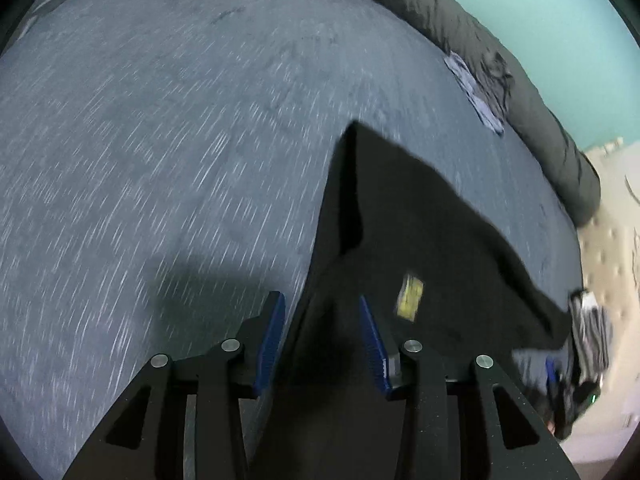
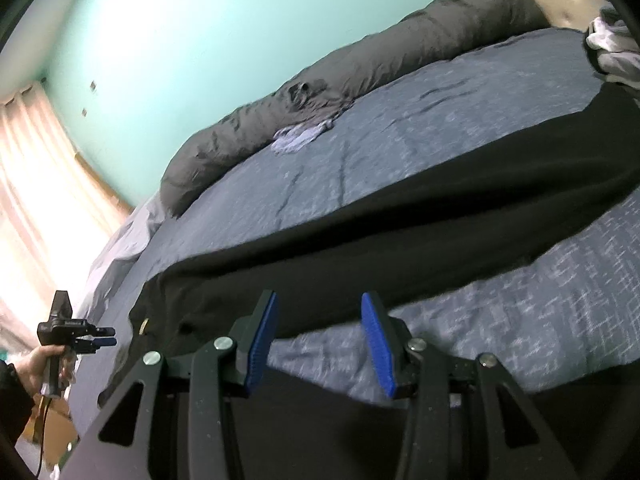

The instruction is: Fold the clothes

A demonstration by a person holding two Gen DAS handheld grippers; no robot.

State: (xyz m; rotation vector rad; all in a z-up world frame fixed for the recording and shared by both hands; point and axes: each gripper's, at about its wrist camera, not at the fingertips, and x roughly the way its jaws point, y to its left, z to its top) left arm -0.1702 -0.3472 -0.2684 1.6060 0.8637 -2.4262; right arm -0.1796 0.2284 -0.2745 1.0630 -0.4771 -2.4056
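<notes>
Both grippers gape wide: left gripper (image 1: 322,340) straddling black garment (image 1: 420,232), right gripper (image 2: 318,336) just before its edge on the grey bedsheet (image 2: 520,312).

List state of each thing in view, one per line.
Left gripper: open, black garment between its pads.
Right gripper: open, empty.
Black garment: spread long across the bed, unfolded.
Grey duvet: rolled along the far edge.
Light cloth: crumpled beside the duvet.

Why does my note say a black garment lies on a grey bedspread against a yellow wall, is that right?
Not quite: the wall is mint green, not yellow, as the right wrist view shows. The black garment does lie on the grey bedspread.
</notes>
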